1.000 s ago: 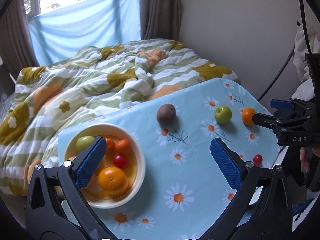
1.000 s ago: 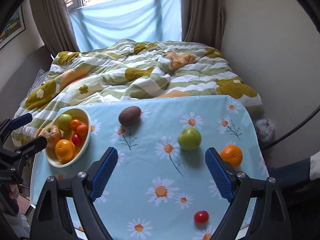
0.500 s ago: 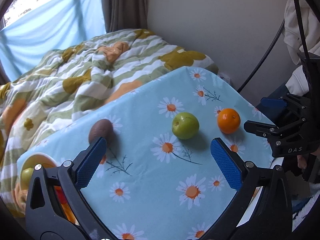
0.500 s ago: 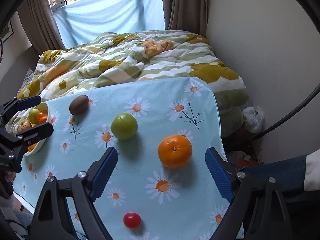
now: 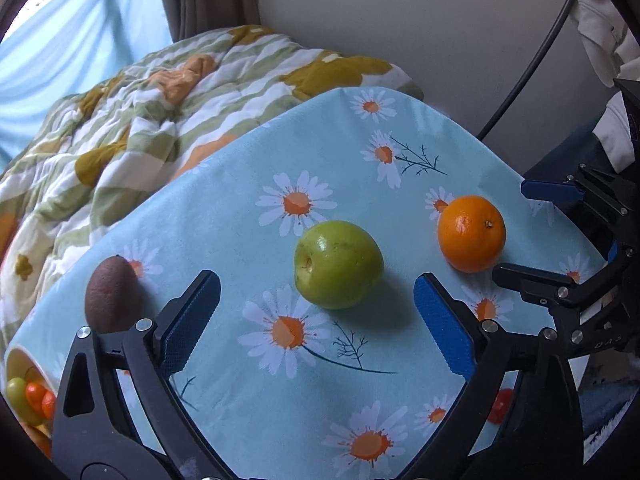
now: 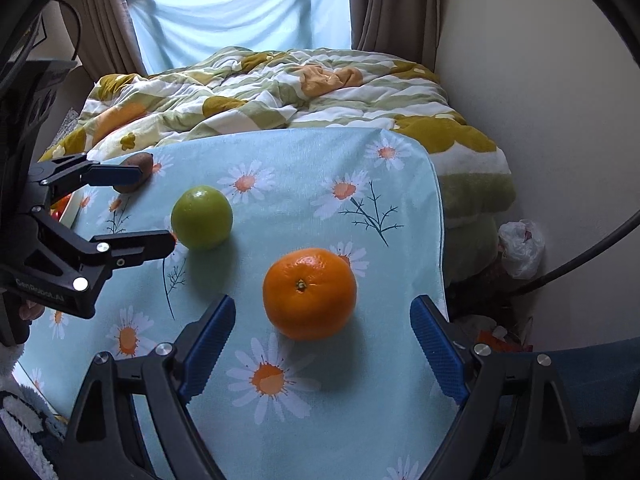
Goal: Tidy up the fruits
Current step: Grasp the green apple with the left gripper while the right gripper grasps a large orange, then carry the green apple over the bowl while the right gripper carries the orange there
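Note:
A green apple (image 5: 338,264) lies on the daisy tablecloth (image 5: 280,400), just beyond my open left gripper (image 5: 316,320). An orange (image 6: 310,293) lies just ahead of my open right gripper (image 6: 320,344), between the lines of its fingers. The apple also shows in the right wrist view (image 6: 201,217), and the orange in the left wrist view (image 5: 471,233). A brown kiwi (image 5: 112,300) lies left of the apple. A cream bowl (image 5: 18,360) with several fruits sits at the far left edge. A small red tomato (image 5: 500,406) is partly hidden behind my left gripper's right finger.
A rumpled floral quilt (image 6: 260,92) covers the bed behind the table. The wall is at the right, with a black cable (image 5: 520,80) and a white bag (image 6: 520,246) on the floor. The table's right edge (image 6: 440,220) drops off near the orange.
Both grippers have swung to the right and moved closer to the table. The apple and orange now loom large, and the bowl has slid to the left edge of view.

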### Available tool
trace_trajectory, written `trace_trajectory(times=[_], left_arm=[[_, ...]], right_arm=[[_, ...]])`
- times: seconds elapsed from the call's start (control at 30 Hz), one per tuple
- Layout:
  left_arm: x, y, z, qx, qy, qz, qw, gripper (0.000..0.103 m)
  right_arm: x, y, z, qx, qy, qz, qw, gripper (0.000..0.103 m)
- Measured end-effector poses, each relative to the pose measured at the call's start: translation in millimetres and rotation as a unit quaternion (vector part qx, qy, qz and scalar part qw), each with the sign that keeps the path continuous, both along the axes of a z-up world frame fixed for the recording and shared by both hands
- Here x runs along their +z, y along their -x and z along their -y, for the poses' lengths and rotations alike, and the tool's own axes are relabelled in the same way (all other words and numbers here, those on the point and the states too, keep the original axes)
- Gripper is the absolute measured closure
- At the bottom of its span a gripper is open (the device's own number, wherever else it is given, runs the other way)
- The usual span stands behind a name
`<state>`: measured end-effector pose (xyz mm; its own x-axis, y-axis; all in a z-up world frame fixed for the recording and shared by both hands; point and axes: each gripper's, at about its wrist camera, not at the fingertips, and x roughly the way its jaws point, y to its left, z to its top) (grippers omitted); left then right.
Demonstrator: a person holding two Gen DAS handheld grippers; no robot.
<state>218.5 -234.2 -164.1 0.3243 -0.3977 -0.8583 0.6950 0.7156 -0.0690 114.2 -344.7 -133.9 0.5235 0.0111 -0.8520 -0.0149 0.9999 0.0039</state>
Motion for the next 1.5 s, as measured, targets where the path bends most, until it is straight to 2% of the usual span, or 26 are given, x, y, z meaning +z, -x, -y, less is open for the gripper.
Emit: trace_trajectory(times=[0.1, 0.2, 0.23, 0.3, 0.5, 0.93, 1.2, 1.3, 1.5], left_arm=[[-10, -6, 10, -0.004, -0.008, -0.009, 0.9999, 0.016], [-21, -9, 19, -0.008, -0.014, -0.019, 0.9997, 0.024], [-24, -9, 21, -0.011, -0.015, -0.022, 0.9996, 0.035], [-29, -9, 27, -0.015, -0.026, -0.028, 0.9991, 0.043], [-28, -4, 32, -0.019, -0.046, -0.009, 0.9987, 0.044], [-26, -1, 17, 0.013, -0.043, -0.027, 0.9986, 0.044], [-22, 6, 8, 0.025, -0.042, -0.023, 0.9985, 0.044], [-14, 10, 2, 0.031, -0.035, -0.019, 0.9987, 0.044], [7, 18, -14, 0.050, -0.016, -0.002, 0.9986, 0.044]], right_arm=[[-6, -2, 0, 0.013, 0.005, -0.002, 1.000, 0.017], [-14, -6, 2, 0.025, -0.001, -0.008, 1.000, 0.024], [-16, -7, 2, 0.028, 0.000, -0.012, 1.000, 0.027], [-20, -9, 3, 0.032, 0.001, -0.017, 0.999, 0.030], [-25, -12, 2, 0.036, -0.012, -0.017, 0.999, 0.033], [-28, -23, -4, 0.046, -0.011, -0.005, 0.999, 0.047], [-25, -21, -5, 0.049, -0.007, -0.009, 0.999, 0.048], [-20, -20, -7, 0.051, -0.020, -0.007, 0.998, 0.048], [0, -17, -20, 0.063, -0.015, 0.012, 0.998, 0.049]])
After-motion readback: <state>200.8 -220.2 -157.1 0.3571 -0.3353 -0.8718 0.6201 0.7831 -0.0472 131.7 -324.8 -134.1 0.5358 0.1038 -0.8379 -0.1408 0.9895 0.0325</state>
